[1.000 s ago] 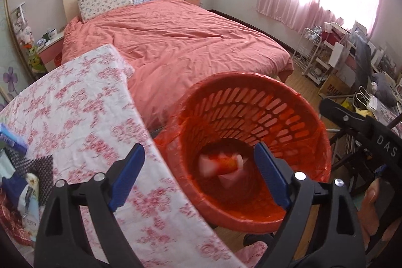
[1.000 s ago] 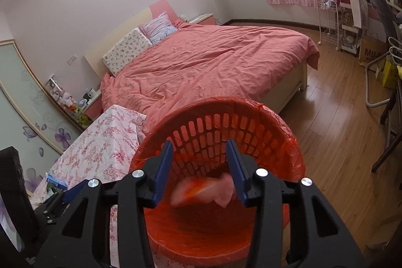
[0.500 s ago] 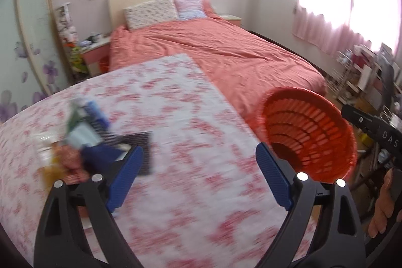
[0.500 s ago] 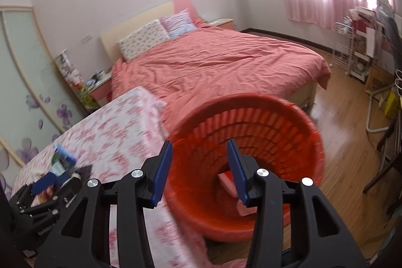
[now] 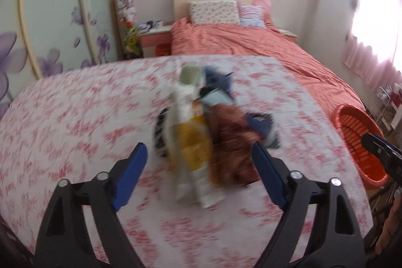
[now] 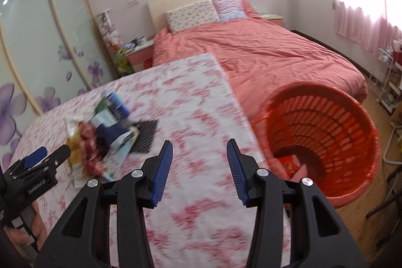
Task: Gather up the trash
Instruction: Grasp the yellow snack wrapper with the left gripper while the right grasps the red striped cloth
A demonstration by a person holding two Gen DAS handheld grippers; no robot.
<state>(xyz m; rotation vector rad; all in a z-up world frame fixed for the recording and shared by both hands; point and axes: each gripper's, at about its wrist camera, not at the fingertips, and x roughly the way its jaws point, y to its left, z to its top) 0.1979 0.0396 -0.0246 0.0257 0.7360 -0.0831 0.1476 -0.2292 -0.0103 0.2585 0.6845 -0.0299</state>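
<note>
A pile of trash wrappers [image 5: 201, 132] lies on the floral table [image 5: 75, 117]: a white-and-yellow bag, a brown packet, blue pieces. My left gripper [image 5: 199, 167] is open and empty, just short of the pile. My right gripper [image 6: 199, 160] is open and empty over the table [image 6: 201, 117], to the right of the pile [image 6: 100, 140]. The red basket [image 6: 351, 132] stands beside the table's right edge with a red-and-white wrapper [image 6: 291, 165] at its bottom. The basket also shows at the right edge of the left wrist view [image 5: 351, 127]. The left gripper [image 6: 37, 162] shows in the right wrist view.
A bed with a salmon cover [image 6: 263, 49] lies behind the table. A nightstand [image 5: 153, 39] with clutter stands by the wardrobe doors [image 6: 37, 42]. A wire rack [image 6: 387, 82] stands at the far right on the wooden floor.
Both grippers have swung left from the basket toward the table. The left gripper now faces the trash pile closely. A wrapper that was falling from the right gripper now lies in the basket.
</note>
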